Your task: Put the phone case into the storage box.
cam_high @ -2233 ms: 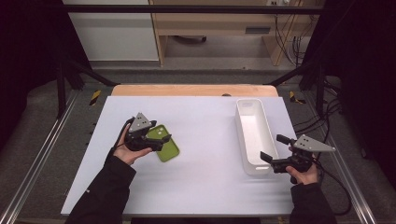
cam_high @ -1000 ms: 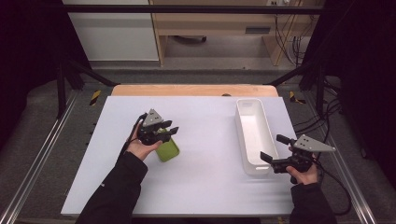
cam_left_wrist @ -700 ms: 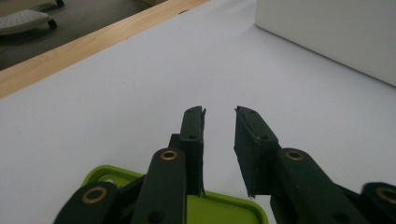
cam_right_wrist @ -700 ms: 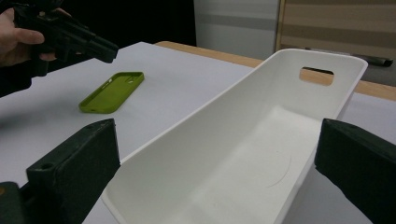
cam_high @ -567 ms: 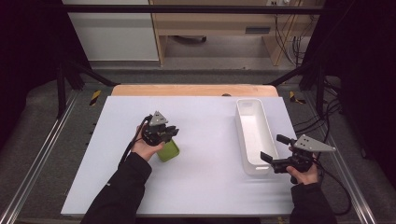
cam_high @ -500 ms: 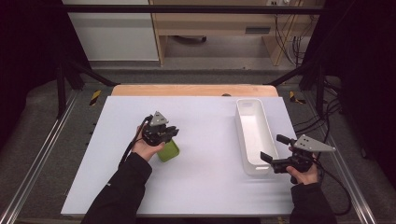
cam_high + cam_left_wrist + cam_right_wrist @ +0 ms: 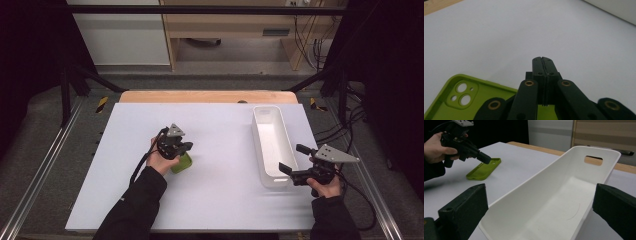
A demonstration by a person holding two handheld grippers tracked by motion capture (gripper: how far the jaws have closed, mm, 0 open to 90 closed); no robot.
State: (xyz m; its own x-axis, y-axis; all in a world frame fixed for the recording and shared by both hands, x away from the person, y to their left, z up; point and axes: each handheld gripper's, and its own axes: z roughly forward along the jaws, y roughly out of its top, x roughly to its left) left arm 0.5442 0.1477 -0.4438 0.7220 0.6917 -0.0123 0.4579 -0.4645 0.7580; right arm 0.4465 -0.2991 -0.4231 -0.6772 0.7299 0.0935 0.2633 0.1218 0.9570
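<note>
A lime-green phone case (image 7: 181, 164) lies flat on the white table, inner side up, camera cut-outs showing (image 7: 441, 110). My left gripper (image 7: 187, 146) hangs just over the case's far end, tilted down. Its jaws (image 7: 542, 60) have just been closing and now meet with nothing between them. In the right gripper view the left gripper (image 7: 485, 158) points at the case (image 7: 481, 171); whether it touches I cannot tell. My right gripper (image 7: 293, 158) stands open at the near end of a long white bin (image 7: 256, 131), its jaws (image 7: 539, 207) spread either side of the bin's end.
The white bin (image 7: 536, 177) is empty, with a handle slot in its far wall. A wooden strip (image 7: 200, 96) runs along the table's far edge. Black frame rails flank the table on both sides. Cables trail from both grippers.
My left hand has swung right and down over the green case, and its jaws have closed. The case and my right gripper have stayed put.
</note>
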